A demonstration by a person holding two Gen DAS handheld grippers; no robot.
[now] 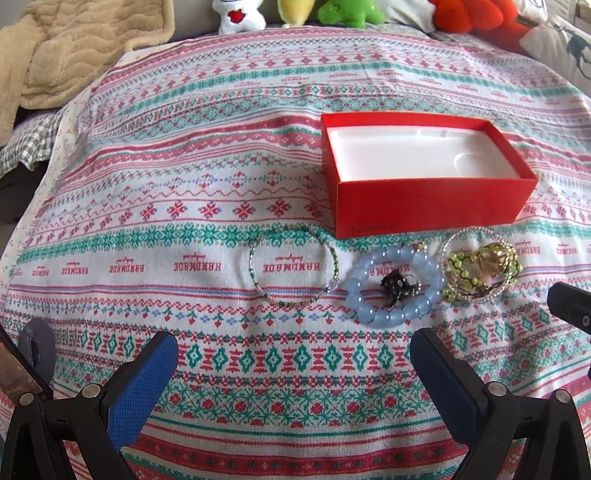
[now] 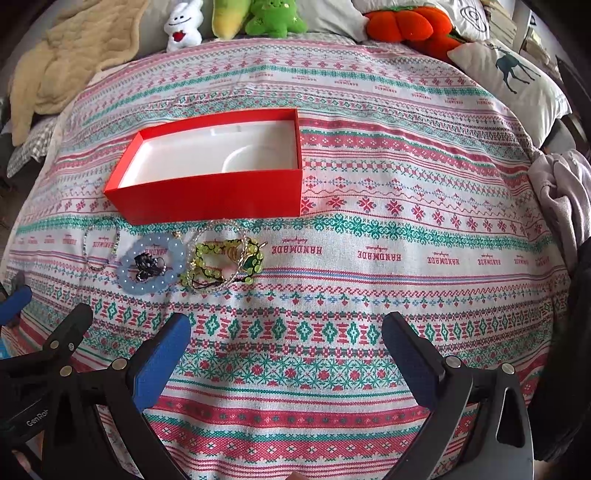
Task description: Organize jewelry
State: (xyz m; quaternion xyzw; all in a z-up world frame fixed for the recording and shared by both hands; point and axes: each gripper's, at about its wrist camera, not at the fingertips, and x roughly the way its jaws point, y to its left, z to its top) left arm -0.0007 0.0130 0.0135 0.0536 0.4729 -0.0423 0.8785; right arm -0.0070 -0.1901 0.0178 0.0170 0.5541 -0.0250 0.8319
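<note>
Your left gripper [image 1: 293, 363] sits at the bottom of the left wrist view, blue-padded jaws spread wide, nothing between them but the patterned red, green and white woven cloth [image 1: 184, 206]. Your right gripper [image 2: 286, 345] at the bottom of the right wrist view is likewise wide apart and holds nothing. Beyond the left gripper, mid-frame, three jewelry groups lie in a row on the cloth: a thin beaded wire bracelet [image 1: 293, 264] at left; just beside it a pale blue round-bead bracelet [image 1: 397, 282] ringing a small black beaded piece [image 1: 397, 286]; at right, touching the blue one, a tangle of yellow-green bead strands with a clear bead bracelet [image 1: 480, 267]. Directly behind the row stands an open red cardboard box with white moulded liner [image 1: 424, 199], no jewelry inside. At the top edge of the frame: white, yellow, green and orange plush toys [image 1: 347, 13], and a beige quilted blanket [image 1: 74, 48] at upper left.
</note>
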